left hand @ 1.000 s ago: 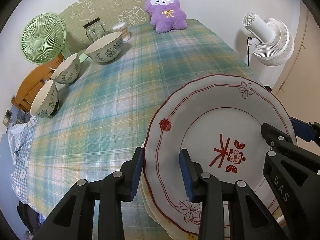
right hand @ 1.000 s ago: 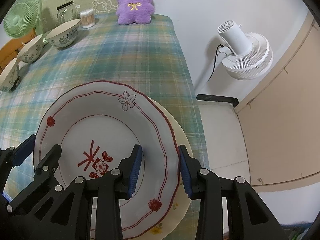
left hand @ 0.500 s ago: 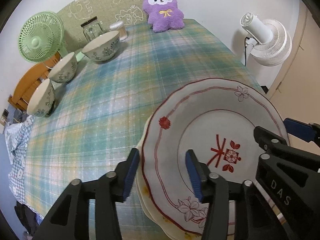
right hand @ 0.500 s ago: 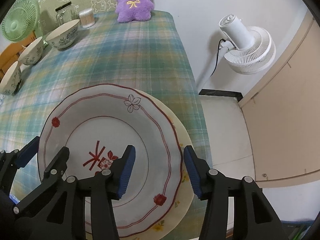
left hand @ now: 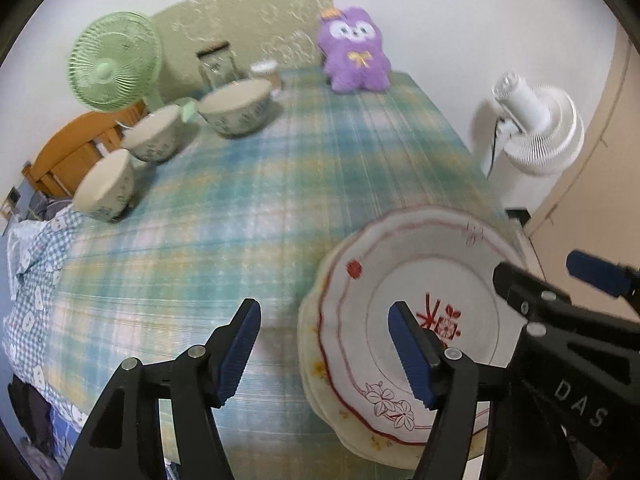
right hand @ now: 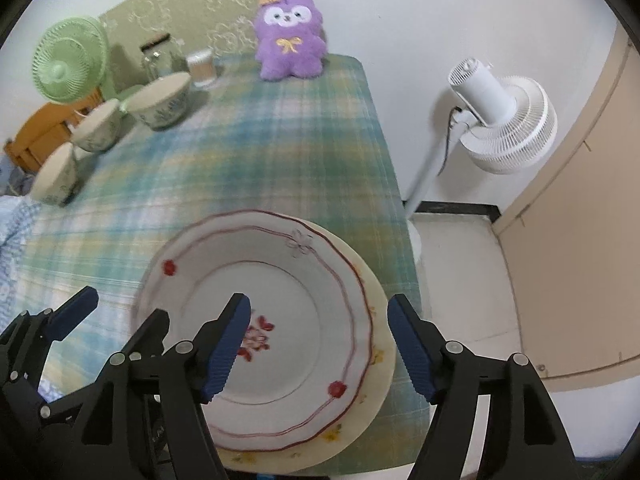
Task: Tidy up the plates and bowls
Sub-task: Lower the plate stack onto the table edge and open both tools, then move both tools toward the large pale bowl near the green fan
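A white plate with red trim [left hand: 452, 264] [right hand: 304, 280] lies on top of a cream plate [left hand: 310, 344] [right hand: 380, 344] at the table's near right corner. My left gripper [left hand: 324, 346] hovers above the stack's left rim, jaws opening, pads off the plate. Over the right rim my right gripper [right hand: 318, 344] is also opening, touching nothing. Three patterned bowls stand along the far left: a large one [left hand: 236, 106] [right hand: 162, 102], a middle one [left hand: 154, 138] [right hand: 98, 126] and a near one [left hand: 106, 186] [right hand: 54, 180].
The table wears a green plaid cloth [left hand: 240, 220]. At the back stand a purple plush toy [left hand: 356, 54], a glass jar [left hand: 216, 64], a small cup [left hand: 266, 72] and a green fan [left hand: 114, 62]. A white fan [right hand: 500, 116] stands on the floor right of the table edge.
Both grippers let go of the red-trimmed plate's rim, widened their jaws and rose away; the plate now rests flat on the cream plate.
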Motion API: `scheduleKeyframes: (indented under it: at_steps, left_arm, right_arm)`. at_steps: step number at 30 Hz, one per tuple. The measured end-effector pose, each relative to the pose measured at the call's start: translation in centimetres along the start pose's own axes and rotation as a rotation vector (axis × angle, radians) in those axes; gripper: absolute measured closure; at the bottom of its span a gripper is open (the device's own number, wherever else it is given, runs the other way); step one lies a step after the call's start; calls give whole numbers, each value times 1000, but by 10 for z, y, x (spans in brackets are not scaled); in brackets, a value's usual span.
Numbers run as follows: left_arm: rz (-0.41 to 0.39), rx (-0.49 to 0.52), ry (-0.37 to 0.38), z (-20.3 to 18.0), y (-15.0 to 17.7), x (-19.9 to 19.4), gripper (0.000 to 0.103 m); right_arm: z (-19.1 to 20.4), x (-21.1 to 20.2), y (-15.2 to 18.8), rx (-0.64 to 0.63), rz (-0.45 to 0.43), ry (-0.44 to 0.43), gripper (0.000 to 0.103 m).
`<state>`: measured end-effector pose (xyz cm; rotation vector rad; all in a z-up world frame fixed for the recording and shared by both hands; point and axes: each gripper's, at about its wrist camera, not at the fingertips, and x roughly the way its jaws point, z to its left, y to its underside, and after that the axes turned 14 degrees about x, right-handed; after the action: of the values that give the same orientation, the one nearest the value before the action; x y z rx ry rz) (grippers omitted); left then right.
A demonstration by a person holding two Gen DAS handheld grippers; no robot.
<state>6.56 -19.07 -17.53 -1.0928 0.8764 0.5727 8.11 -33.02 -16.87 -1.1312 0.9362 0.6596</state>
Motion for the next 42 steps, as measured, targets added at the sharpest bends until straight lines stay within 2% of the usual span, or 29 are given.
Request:
scheduleKeyframes:
  at_steps: [6, 16, 32, 35, 42]
  left_arm:
    - [-31, -47, -4, 22, -7, -28, 34]
    - [-62, -85, 3, 72, -6, -52, 34]
    - [-101, -37, -1, 188, -4, -49, 35]
    - [-103, -33, 0, 209, -6, -45, 35]
    - [-95, -64, -7, 238, -12, -32, 35]
  right_arm:
    - [17, -28, -7, -16, -38, -59, 29]
    - [69, -59, -8, -52, -78, -83, 28]
    - [185, -64, -6, 19, -127, -83, 27]
    - [205, -61, -8, 33, -143, -81, 21]
    - [239, -52, -19, 12, -147, -110, 20]
